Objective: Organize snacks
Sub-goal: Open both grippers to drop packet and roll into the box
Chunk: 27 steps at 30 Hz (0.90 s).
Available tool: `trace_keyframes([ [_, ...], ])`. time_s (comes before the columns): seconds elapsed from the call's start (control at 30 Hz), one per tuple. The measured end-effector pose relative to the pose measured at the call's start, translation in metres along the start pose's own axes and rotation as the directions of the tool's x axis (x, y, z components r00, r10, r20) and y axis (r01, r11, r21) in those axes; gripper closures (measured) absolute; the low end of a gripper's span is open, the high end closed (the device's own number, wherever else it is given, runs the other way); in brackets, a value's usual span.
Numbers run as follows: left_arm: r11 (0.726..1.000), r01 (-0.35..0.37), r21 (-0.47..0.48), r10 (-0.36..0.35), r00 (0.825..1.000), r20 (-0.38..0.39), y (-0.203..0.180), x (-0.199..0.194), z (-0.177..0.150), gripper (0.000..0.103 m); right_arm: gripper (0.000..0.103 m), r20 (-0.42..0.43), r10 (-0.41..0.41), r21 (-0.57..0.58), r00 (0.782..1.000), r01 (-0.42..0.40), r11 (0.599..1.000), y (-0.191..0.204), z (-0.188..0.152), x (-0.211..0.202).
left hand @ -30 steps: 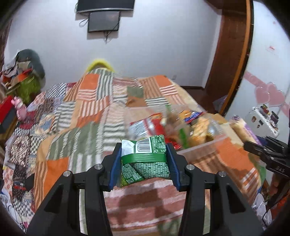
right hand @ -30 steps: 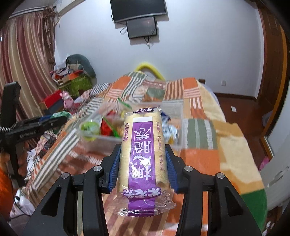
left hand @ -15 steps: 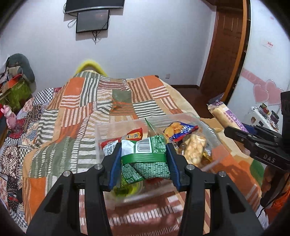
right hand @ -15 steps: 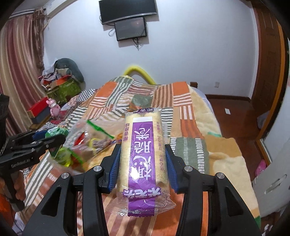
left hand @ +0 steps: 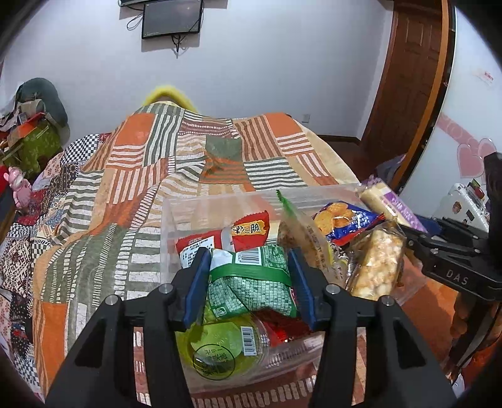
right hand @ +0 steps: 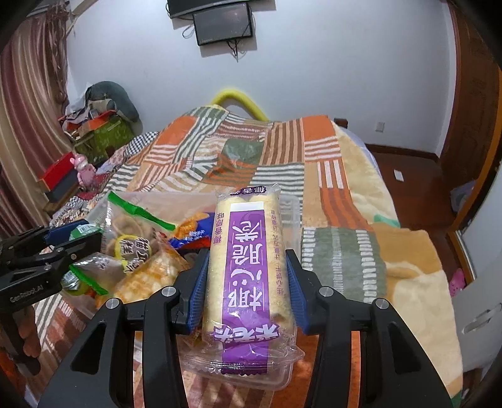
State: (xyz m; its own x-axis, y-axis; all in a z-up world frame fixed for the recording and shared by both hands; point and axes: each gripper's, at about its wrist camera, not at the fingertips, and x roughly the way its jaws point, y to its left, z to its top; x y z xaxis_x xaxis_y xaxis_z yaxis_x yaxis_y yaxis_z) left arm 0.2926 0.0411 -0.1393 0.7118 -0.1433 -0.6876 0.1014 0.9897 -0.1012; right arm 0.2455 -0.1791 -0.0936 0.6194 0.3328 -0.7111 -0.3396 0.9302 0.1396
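Left gripper (left hand: 249, 282): jaws closed on a green packet (left hand: 251, 279), gripped at both sides, held above the near half of the clear tub (left hand: 169, 219). Right gripper (right hand: 246, 288): jaws closed on a long purple-banded wafer pack (right hand: 248, 266), held lengthwise over the bedspread (right hand: 345, 260), its far end toward 12 o'clock.

Change: a second ago the green packet hung short of the tub, with the tub at 1 o'clock; it now sits over the contents. The wafer pack has closed in on the tub's right edge, seen at 2 o'clock in the left view. Judgement: both items are near release; the green packet looks ready to drop first.

Clear tub, on the bedspread, contents:
- red packet (left hand: 238, 232), far side, 12 o'clock of the green packet
- blue biscuit packet (left hand: 342, 219), 1 o'clock
- puffed-rice bar (left hand: 373, 260), 3 o'clock, leaning on the right wall
- clear bag with green strip (left hand: 301, 226), upright, middle
- yellow-green lidded cup (left hand: 216, 348), 6 o'clock, directly beneath the green packet

Tub is crowded; the free room cannot be told.

Surroundings: wall screen (left hand: 171, 17) at 12 o'clock, wooden door (left hand: 404, 78) at 2 o'clock.
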Motion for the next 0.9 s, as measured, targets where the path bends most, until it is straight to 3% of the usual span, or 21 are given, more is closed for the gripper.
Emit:
trace_keyframes([
  [0.17,1.0,-0.006,-0.01,0.006,1.0,-0.001,0.002,0.0,0.002,0.048,0.06,-0.026,0.029,0.018,0.999,-0.028,0.999,-0.004,0.002,-0.001],
  [0.23,1.0,-0.014,-0.011,0.014,1.0,-0.003,0.001,-0.003,0.002,0.038,0.059,-0.027,0.026,0.013,0.999,-0.026,1.0,-0.004,0.003,-0.003],
  [0.33,1.0,-0.021,-0.012,0.022,1.0,0.007,0.0,-0.011,0.001,0.03,0.049,-0.004,0.019,0.008,1.0,-0.019,1.0,-0.002,0.004,-0.012],
  [0.47,1.0,-0.02,-0.006,0.02,0.999,0.031,-0.003,-0.028,0.002,0.028,0.047,0.034,0.025,-0.009,0.999,-0.025,1.0,0.003,0.006,-0.03],
  [0.73,1.0,-0.014,-0.001,0.014,0.986,0.164,-0.011,-0.101,0.002,0.023,0.047,0.153,0.048,-0.029,0.987,-0.044,0.999,0.016,0.013,-0.092],
  [0.9,0.999,-0.036,-0.009,0.037,0.963,0.267,-0.019,-0.16,-0.002,0.021,0.047,0.248,0.068,-0.046,0.966,-0.059,0.997,0.028,0.012,-0.142],
])
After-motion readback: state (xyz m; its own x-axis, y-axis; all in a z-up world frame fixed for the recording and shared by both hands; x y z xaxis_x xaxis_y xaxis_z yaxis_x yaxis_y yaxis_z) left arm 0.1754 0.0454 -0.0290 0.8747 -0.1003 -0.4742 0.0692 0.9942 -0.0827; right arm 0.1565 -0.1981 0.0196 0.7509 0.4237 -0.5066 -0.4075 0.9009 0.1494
